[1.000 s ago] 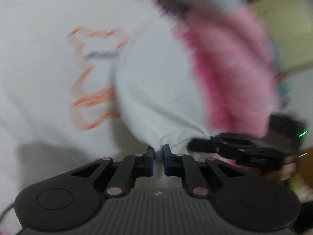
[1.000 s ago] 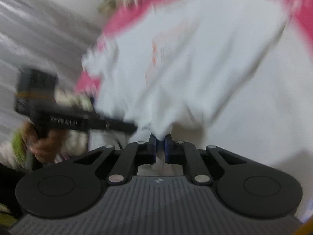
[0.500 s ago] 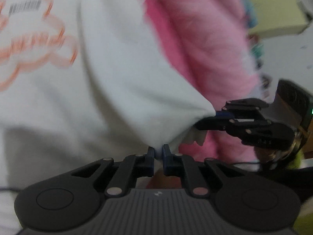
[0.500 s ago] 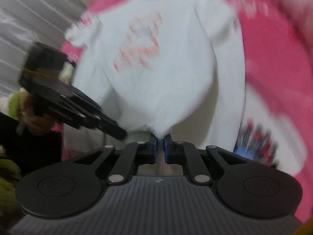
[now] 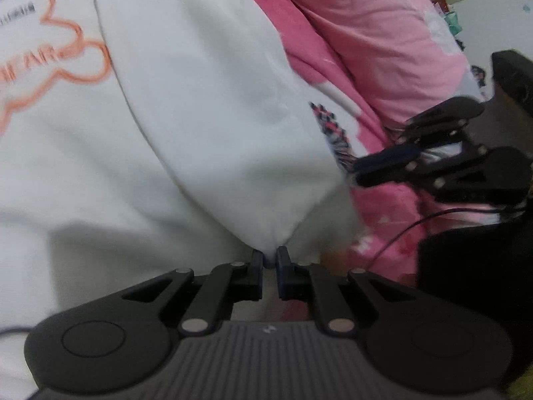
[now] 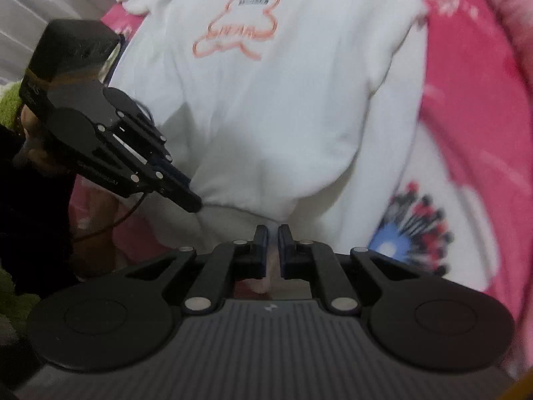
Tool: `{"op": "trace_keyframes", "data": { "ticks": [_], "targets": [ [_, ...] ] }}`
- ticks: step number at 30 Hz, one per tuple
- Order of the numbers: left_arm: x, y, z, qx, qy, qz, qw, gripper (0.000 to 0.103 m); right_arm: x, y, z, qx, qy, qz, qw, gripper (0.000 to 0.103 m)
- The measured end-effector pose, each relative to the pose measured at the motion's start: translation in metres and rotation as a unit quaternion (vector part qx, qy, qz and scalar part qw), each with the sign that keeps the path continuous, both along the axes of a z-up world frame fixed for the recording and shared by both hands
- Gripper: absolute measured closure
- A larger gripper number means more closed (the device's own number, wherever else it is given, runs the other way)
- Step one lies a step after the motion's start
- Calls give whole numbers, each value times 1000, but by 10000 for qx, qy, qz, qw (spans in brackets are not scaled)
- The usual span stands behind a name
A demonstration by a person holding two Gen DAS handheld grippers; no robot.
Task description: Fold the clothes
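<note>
We see a white shirt (image 6: 283, 106) lying on a pink bedspread (image 6: 466, 106), and it has an orange bear outline (image 6: 240, 20) drawn on its front, with small dark letters inside that are too blurry to read. The shirt fills most of both views. Its near edge is lifted and bunched up where the two grippers grab it. The left gripper (image 5: 269, 258) has its jaws pressed nearly together, pinching a little point of the white cloth right at the tips. The right gripper (image 6: 273, 233) has its jaws nearly together too, and the shirt's edge comes down into the thin gap between them, so it is pinching the cloth as well. From the right view the left gripper shows up on the left side, poking its tips into the shirt's edge, with a hand (image 6: 30, 133) behind it in the dark. From the left view the right gripper shows on the right side, at the shirt's other corner. The bedspread has white patches and a dotted round picture (image 6: 416, 230) of blue, red and black beside the shirt. A bit of green fuzzy cloth (image 6: 8, 106) peeks in at the far left.
</note>
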State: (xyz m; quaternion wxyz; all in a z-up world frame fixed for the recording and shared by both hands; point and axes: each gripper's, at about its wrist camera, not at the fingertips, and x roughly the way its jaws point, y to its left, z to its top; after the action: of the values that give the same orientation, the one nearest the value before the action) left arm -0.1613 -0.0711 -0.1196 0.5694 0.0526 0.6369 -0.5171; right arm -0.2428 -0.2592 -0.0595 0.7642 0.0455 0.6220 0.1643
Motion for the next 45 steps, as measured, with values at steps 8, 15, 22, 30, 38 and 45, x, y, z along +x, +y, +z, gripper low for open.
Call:
{"op": "trace_keyframes", "data": {
  "ticks": [8,15,22,30,38,45],
  "targets": [
    [1,7,-17,490,210,-154,9985,89,-3,-25,-59,-283,696,-455,9961,95],
    [-2,6,28,-75,-963,-441,9944,78,42,-84,-14,685,-598,-1870,9781,83],
    [-51,-33,8,-2,-1419,-1190,9827,77,108,-108,-46,1070,-1132,-2807,9471,83],
    [-59,-30,3,-9,-1606,-1329,9780,73,135,-104,-60,804,-1476,-2748,9467,100],
    [-64,-34,5,-49,-1796,-1436,9732,68,146,-104,-58,-185,-1906,-2534,9482,97],
    [-62,-24,8,-199,-1746,-1243,9766,68,87,-116,-20,1036,-1399,-2570,9506,77]
  ]
}}
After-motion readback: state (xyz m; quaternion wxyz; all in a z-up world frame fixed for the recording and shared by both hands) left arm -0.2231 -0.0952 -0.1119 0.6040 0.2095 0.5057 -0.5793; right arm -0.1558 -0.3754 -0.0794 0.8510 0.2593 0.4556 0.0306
